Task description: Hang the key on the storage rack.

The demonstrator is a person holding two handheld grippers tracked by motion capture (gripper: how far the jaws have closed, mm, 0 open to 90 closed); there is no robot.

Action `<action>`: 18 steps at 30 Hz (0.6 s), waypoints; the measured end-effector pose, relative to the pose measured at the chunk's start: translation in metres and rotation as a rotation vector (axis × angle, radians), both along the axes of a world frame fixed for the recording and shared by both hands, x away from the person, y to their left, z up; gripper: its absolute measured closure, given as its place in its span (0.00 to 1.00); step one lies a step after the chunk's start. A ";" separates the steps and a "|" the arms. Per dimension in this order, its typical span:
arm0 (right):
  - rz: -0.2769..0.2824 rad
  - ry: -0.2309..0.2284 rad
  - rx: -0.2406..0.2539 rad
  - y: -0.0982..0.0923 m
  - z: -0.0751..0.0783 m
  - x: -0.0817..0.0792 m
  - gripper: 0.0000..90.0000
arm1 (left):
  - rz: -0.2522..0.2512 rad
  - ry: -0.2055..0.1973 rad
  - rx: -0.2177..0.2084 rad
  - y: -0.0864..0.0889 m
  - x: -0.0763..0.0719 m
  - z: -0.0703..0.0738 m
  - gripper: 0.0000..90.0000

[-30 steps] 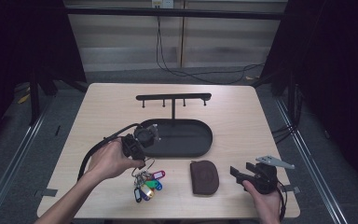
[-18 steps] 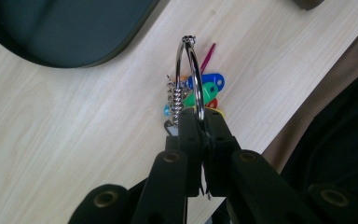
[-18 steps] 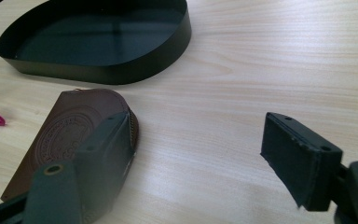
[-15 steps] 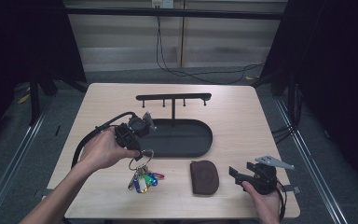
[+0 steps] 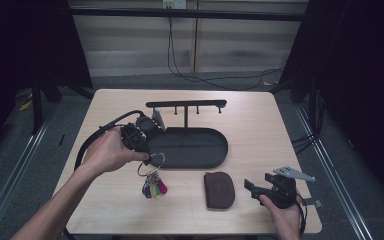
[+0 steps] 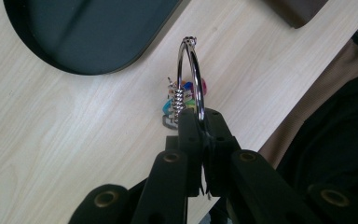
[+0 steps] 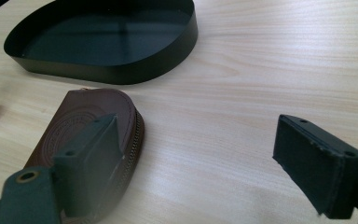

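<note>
The left gripper (image 5: 142, 150) is clamped tight on the big metal ring (image 6: 191, 77) of a bunch of keys (image 5: 153, 187), and the keys with their coloured caps dangle from it just above the counter (image 5: 260, 125), close to the near rim of the black oval tray (image 5: 220, 150). The step in hand looks like lifting the keys to hang them on the hook rack (image 5: 186, 104) that stands over the tray (or perhaps to drop them in the tray). The next move calls for carrying the ring up and across with the grip kept firm, then lining its loop up with one peg.

Further right lies the brown zipped pouch (image 5: 219, 189), flat on the counter. The right gripper (image 5: 257, 190) sits just beside it with its jaws just opened wide and nothing between them.

The rack's pegs are small and dark, hard to count. How many keys hang in the bunch is unclear, and the left gripper view cuts off the pouch at its top edge.
</note>
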State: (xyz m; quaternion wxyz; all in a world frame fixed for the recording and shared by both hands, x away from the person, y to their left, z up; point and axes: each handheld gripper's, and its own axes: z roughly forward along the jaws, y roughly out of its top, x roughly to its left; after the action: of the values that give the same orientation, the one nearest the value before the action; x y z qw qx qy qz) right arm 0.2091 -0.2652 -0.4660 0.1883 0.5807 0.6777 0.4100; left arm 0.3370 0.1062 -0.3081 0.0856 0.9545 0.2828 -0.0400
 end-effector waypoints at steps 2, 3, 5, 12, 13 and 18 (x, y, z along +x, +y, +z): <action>0.005 -0.001 0.004 0.000 0.000 0.000 0.16 | 0.007 0.000 0.000 0.000 0.002 0.003 0.98; 0.005 -0.001 0.004 0.000 0.000 0.000 0.16 | 0.006 0.004 0.003 0.001 0.003 0.005 0.98; 0.007 -0.002 0.005 0.000 0.000 0.000 0.16 | 0.024 0.000 0.004 0.001 0.004 0.008 0.98; 0.009 0.000 0.005 0.000 0.000 0.000 0.16 | 0.027 0.003 0.003 0.002 0.010 0.018 0.98; 0.008 0.001 0.004 0.000 0.000 0.000 0.16 | 0.022 0.003 0.006 0.002 0.011 0.019 0.98; 0.010 -0.003 0.011 -0.001 0.000 0.000 0.16 | 0.020 0.010 0.027 -0.001 0.015 0.024 0.98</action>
State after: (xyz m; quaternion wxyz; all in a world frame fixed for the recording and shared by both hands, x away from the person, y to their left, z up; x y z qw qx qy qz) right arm 0.2092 -0.2659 -0.4658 0.1842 0.5778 0.6780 0.4153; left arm 0.3516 0.1056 -0.2845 0.0715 0.9525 0.2932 -0.0403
